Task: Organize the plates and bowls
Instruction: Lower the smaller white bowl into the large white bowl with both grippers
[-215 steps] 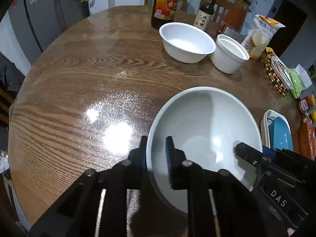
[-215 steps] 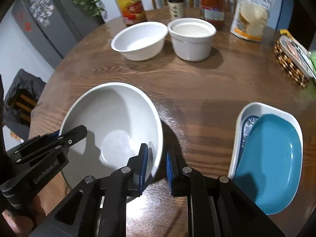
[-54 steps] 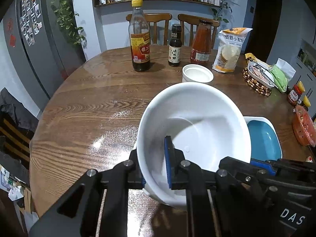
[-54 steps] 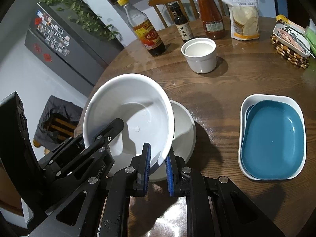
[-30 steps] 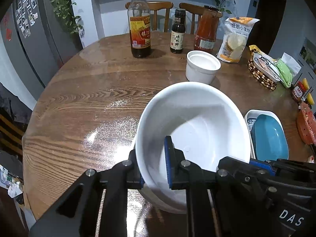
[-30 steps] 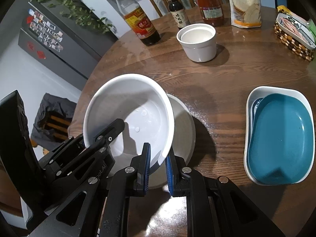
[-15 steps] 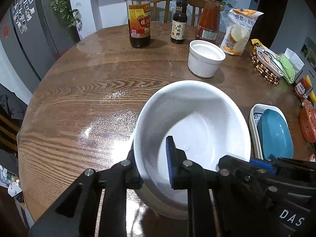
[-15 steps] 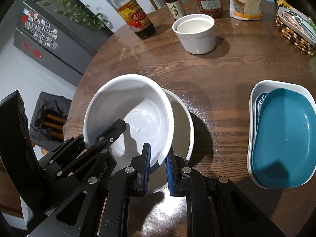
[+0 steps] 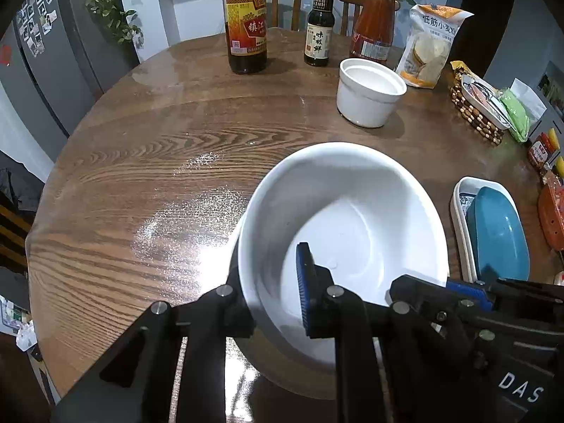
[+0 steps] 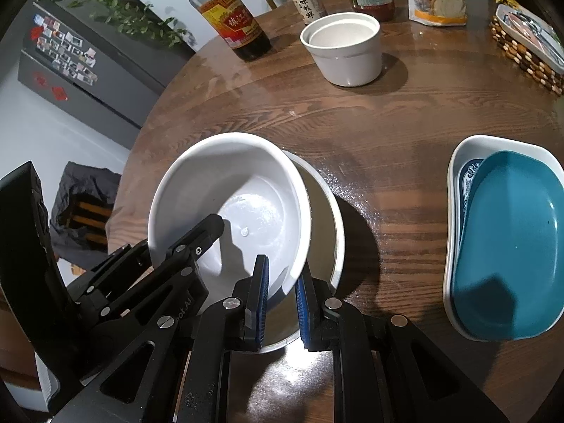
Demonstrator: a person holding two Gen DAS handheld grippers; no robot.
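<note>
Left wrist view: my left gripper [image 9: 271, 292] is clamped on the near-left rim of the white bowl [image 9: 352, 218] — one finger outside, blue pad inside. The bowl sits over a wider bowl, whose edge barely shows under its near side. My right gripper [image 9: 440, 292] comes in at the bowl's near-right rim. Beyond the bowl: a white ramekin [image 9: 368, 91], then a vinegar bottle [image 9: 246, 24], a soy sauce bottle [image 9: 319, 28] and a red sauce bottle [image 9: 373, 24]. Right of the bowl, a teal dish [image 9: 497, 236] lies in a white dish [image 9: 458, 204].

Right wrist view: right gripper [image 10: 282, 292] grips the white bowl [image 10: 229, 190] at its near-right rim, rim between the blue pads. The bowl is tilted inside the larger shallow bowl [image 10: 335, 211] on the wooden table [image 10: 387, 120] — seated or not, I cannot tell. Left gripper [image 10: 197, 236] holds the bowl's near-left rim. Teal dish [image 10: 507, 239] well right of the bowl, ramekin [image 10: 343, 47] beyond it.
</note>
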